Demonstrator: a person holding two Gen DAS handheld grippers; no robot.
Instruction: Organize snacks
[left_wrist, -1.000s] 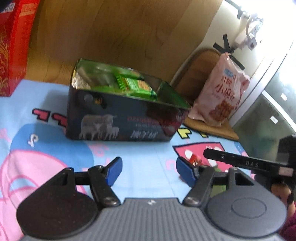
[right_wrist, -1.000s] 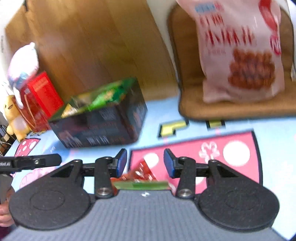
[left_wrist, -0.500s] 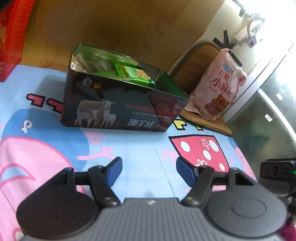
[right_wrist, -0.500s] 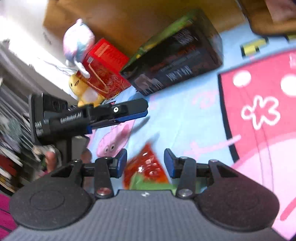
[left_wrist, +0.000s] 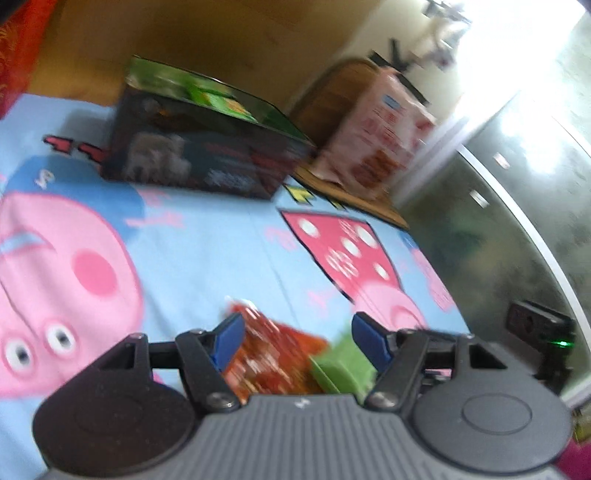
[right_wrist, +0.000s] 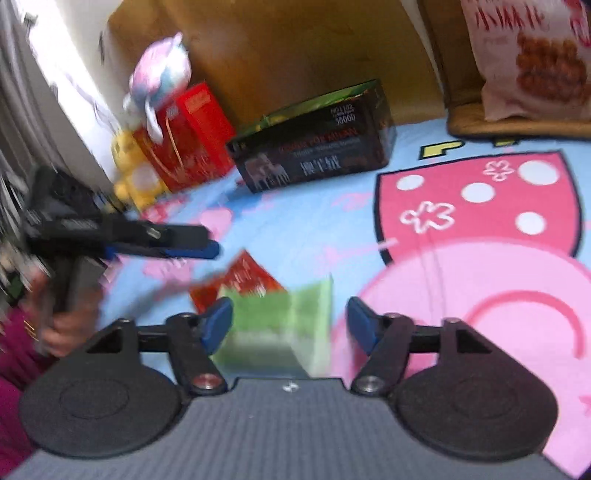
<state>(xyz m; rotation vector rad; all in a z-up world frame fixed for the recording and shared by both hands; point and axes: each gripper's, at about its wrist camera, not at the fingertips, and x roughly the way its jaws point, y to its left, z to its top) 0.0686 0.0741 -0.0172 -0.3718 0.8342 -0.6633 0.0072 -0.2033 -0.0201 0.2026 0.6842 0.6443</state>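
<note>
Red-and-green foil snack packet (right_wrist: 273, 306) lies on cartoon-print blue sheet (right_wrist: 314, 229), between right gripper (right_wrist: 290, 325) jaws, just widened, released. Left gripper (left_wrist: 297, 341) jaws spread, straddling packet, not pressing.

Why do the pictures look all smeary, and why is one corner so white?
Left wrist view: motion blur smears the dark box and the red and green snack packet; window glare whites out the upper right corner. Right wrist view: the left gripper and the hand holding it streak most, and the packet's green end is fuzzy; the fisheye lens bends straight edges.
</note>
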